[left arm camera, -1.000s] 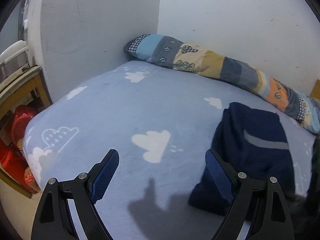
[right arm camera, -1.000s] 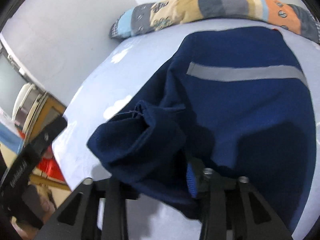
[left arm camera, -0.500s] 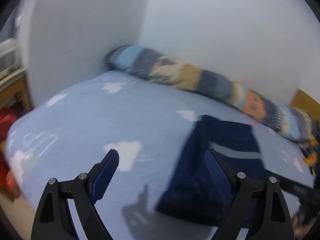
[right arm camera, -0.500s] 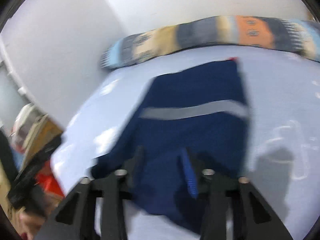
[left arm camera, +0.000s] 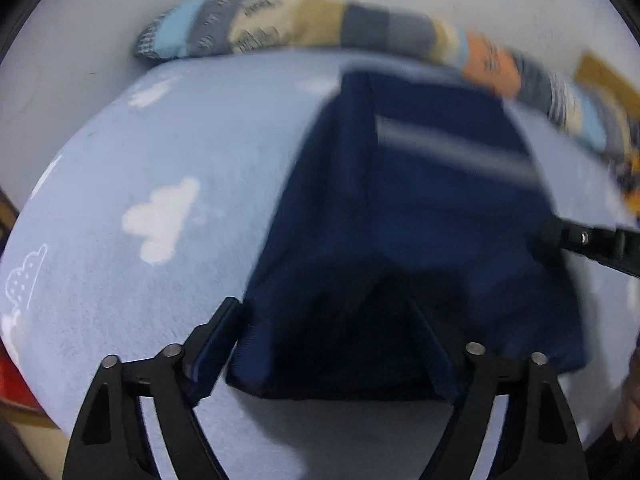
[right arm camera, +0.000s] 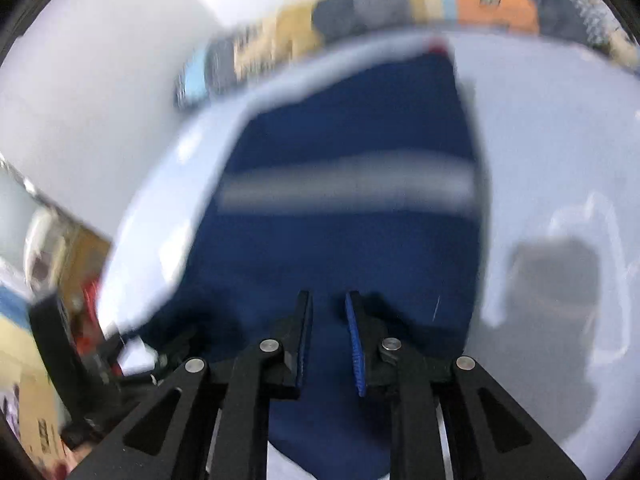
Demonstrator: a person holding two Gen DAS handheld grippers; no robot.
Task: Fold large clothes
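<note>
Navy garment (left arm camera: pixel 420 216) lying part-folded on the cloud-print bed (left arm camera: pixel 168 168), grey stripe up. Left gripper (left arm camera: pixel 336 344) spread wide over the near hem; right gripper (right arm camera: pixel 328 336) narrowly parted, nothing pinched. Best gripping both near corners evenly, then lifting together toward the stripe.

The left gripper (left arm camera: pixel 328 344) has its jaws spread wide, one fingertip at about 7 o'clock in its own view and the other at 5 o'clock. The right gripper (right arm camera: pixel 329 328) has its jaws drawn close with a narrow gap between the blue pads (right arm camera: pixel 355 344); whether they pinch anything is unclear through the blur.
</note>
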